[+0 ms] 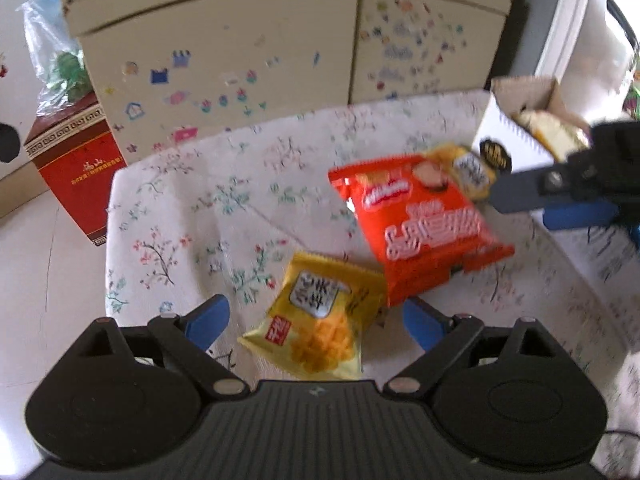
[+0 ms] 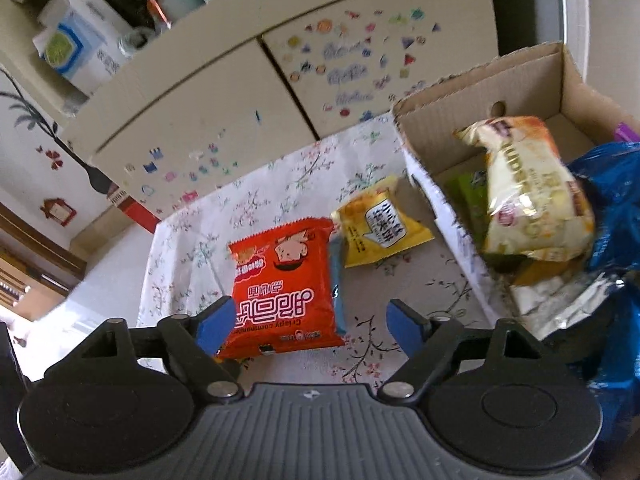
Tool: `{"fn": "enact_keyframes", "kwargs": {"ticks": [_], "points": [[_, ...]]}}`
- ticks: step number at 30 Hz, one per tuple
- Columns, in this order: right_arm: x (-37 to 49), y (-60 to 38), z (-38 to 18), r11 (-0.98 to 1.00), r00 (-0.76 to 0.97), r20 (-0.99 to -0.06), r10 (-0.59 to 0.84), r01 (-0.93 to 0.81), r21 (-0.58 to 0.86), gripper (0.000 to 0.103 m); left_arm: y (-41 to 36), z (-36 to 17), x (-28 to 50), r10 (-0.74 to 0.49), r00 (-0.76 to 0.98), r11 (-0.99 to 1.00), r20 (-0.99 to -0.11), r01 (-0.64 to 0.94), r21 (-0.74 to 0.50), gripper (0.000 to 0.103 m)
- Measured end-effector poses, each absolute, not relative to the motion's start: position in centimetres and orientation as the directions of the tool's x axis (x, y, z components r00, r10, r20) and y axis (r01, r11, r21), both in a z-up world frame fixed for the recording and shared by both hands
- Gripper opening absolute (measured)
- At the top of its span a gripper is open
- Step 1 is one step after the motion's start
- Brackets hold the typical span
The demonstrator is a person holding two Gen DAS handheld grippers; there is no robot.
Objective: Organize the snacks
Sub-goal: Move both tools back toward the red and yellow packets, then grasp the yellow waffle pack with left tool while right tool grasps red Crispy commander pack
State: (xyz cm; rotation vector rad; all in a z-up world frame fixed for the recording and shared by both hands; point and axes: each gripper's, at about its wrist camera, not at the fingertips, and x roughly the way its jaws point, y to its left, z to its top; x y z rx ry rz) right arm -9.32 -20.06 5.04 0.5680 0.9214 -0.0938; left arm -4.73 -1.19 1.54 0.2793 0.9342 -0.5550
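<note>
Left tongs point(image 1: 316, 320) sat nearest the small yellow foil snack packet point(image 1: 320, 320); right tongs point(image 2: 312, 326) were over the orange-red crinkly noodle-snack bag point(image 2: 286, 286).

Both tongs were wide open, holding nothing. Landmark: the orange-red bag on the floral-cloth surface point(image 1: 180, 216). Yellow packet lay just on the left tongs' side of it, corner tucked under its edge, between the blue pads, long axis running roughly along the fingers. A second yellow packet point(image 2: 380, 224) lay beyond the bag, touching it. Open cardboard box point(image 2: 532, 80), already holding snacks, stood right of the bag.
</note>
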Motion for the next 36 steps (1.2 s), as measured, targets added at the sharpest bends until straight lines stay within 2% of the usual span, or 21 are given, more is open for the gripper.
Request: {"fn": "enact_keyframes", "kwargs": {"ticks": [9, 23, 26, 27, 28, 30, 36], "points": [[-6.7, -17.6, 3.1, 0.886, 0.575, -0.803, 0.155, 0.279, 0.37, 0.094, -1.5, 0.4, -4.7, -0.315, 0.472, 0.81, -0.823, 0.586, 0.025, 0.093], [-4.1, -15.6, 0.9, 0.931, 0.545, -0.832, 0.1, 0.244, 0.272, 0.092, -1.4, -0.5, -4.1, -0.339, 0.487, 0.813, -0.805, 0.582, 0.01, 0.091], [-4.3, -15.5, 1.1, 0.943, 0.549, -0.832, 0.082, 0.228, 0.243, 0.082, -1.5, -0.4, -4.3, -0.362, 0.484, 0.809, -0.797, 0.588, -0.01, 0.08], [-4.4, -15.6, 1.1, 0.943, 0.548, -0.833, 0.079, 0.229, 0.24, 0.076, -1.6, -0.2, -4.4, -0.369, 0.484, 0.805, -0.793, 0.593, -0.012, 0.071], [-4.4, -15.7, 1.2, 0.943, 0.547, -0.834, 0.073, 0.235, 0.236, 0.073, -1.7, -0.1, -4.5, -0.375, 0.486, 0.8, -0.789, 0.599, -0.011, 0.063], [-4.5, -16.1, 1.2, 0.937, 0.548, -0.833, 0.081, 0.242, 0.25, 0.073, -1.9, 0.1, -4.7, -0.383, 0.484, 0.795, -0.786, 0.606, -0.014, 0.055], [-4.9, -16.0, 2.1, 0.934, 0.568, -0.818, 0.086, 0.241, 0.265, 0.073, -1.4, 0.5, -4.5, -0.382, 0.486, 0.816, -0.786, 0.576, -0.04, 0.049]]}}
